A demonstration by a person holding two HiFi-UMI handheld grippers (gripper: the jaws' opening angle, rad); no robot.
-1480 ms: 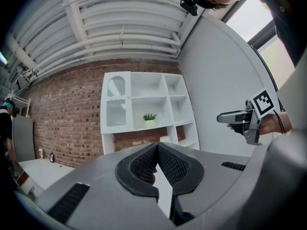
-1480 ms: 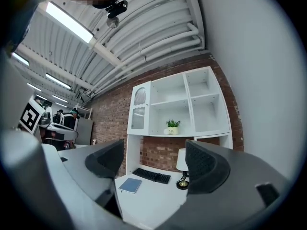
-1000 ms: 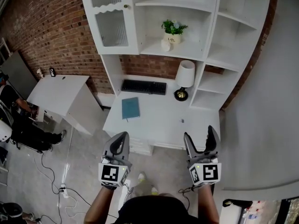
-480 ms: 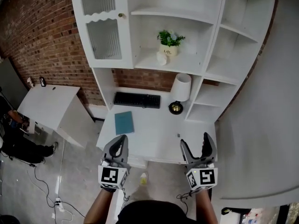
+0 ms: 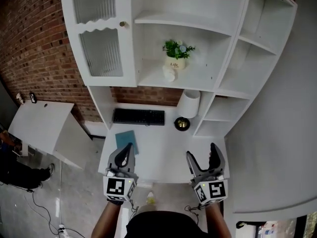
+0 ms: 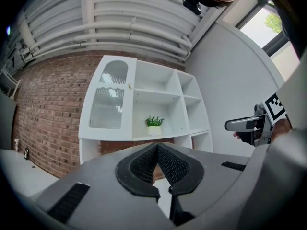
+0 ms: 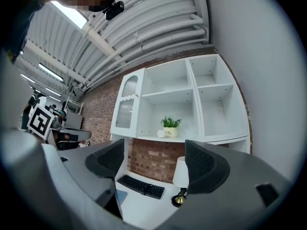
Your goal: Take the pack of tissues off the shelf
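Note:
The pack of tissues (image 5: 169,73) is a small white bundle on the middle shelf of the white shelf unit (image 5: 218,89), just left of a potted plant (image 5: 176,55). The right gripper view shows the pack of tissues (image 7: 160,133) beside the same pot. Both grippers are held low at the desk's near edge, far below the shelf. My left gripper (image 5: 127,149) is shut with nothing in it, its pads meeting in the left gripper view, left gripper (image 6: 157,148). My right gripper (image 5: 202,152) is open and empty, right gripper (image 7: 154,153).
Under the shelves, a white desk (image 5: 163,150) carries a black keyboard (image 5: 138,116), a white lamp (image 5: 187,104) on a brass base and a blue notebook (image 5: 124,140). A glass cabinet door (image 5: 101,51) closes the unit's left bay. A white side table (image 5: 39,125) stands left.
The shelf unit and desk have come nearer and lower in view over the second. Both grippers now reach over the desk's near edge. Their jaws are unchanged.

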